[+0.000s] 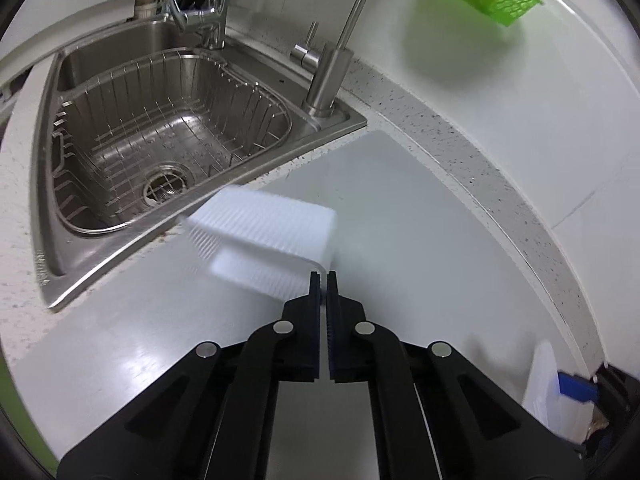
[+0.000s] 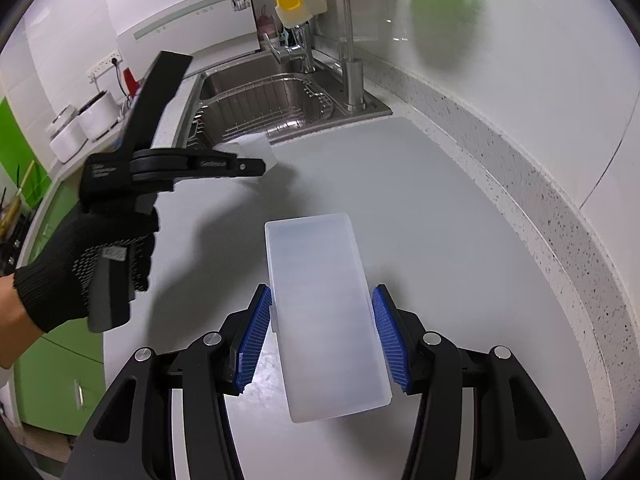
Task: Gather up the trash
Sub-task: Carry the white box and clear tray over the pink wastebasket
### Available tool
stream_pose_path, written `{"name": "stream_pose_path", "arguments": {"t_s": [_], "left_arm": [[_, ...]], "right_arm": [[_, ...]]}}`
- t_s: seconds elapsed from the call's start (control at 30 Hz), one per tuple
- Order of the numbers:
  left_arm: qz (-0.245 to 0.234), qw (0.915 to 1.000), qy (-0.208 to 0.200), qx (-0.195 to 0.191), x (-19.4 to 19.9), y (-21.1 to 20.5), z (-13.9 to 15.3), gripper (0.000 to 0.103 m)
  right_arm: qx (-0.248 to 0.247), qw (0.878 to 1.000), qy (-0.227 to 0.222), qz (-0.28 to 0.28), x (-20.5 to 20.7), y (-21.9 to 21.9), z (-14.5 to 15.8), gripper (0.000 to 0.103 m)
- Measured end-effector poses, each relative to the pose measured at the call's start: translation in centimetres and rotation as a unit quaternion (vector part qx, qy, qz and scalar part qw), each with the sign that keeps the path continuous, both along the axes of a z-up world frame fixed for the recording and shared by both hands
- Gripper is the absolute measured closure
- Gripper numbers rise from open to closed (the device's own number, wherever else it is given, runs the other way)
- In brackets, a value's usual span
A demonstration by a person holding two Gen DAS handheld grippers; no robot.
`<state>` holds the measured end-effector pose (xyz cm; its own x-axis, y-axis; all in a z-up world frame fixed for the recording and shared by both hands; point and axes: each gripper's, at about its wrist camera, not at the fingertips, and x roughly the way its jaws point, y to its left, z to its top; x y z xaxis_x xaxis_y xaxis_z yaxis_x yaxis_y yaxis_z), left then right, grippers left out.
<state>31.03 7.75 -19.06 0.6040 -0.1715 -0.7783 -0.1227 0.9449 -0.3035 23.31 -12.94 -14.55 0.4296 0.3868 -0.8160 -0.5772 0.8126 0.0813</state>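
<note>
The left gripper [image 1: 323, 276] has its jaws pinched tight on the thin edge of a white ribbed plastic tray [image 1: 264, 236], the kind of flimsy packaging that weighs next to nothing; it sits tilted just off the grey counter [image 1: 400, 208], right beside the corner of the steel sink [image 1: 160, 136]. From the right wrist view the same tray [image 2: 256, 150] pokes out past the left tool's tip. A tray like that looks likely to flex and wobble from a corner hold, so a grip on the rim, where the plastic folds and stiffens, seems the sensible place. The right gripper [image 2: 322, 336] is clamped across the long sides of a frosted plastic box [image 2: 328, 312], its blue pads [image 2: 256, 340] pressing on both walls. That box looks stiff, light and smooth, so it could slip if squeezed too near its end; the middle hold it has now looks sound. A gloved hand [image 2: 84, 264] carries the left tool.
</note>
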Motion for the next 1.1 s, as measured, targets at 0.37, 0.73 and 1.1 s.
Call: {"name": "stream_pose_path", "arguments": {"t_s": [0.37,0.73,1.1], "left_arm": [[0.010,0.9987,-0.028,0.042,-10.4,3.2,5.8,0.101],[0.103,0.9928,-0.029,0.055,-25.8,11.7,8.1,0.101],[0.237,0.9705,0.029,0.033,-39.7,22.9,0.9,0.101]], "right_arm": [[0.018,0.999,-0.029,0.042,-3.5,5.0,3.5,0.052],[0.052,0.987,-0.030,0.146,-10.2,16.5,4.9,0.052],[0.024,0.964,0.033,0.264,-18.5,32.3,-3.4,0.052]]}}
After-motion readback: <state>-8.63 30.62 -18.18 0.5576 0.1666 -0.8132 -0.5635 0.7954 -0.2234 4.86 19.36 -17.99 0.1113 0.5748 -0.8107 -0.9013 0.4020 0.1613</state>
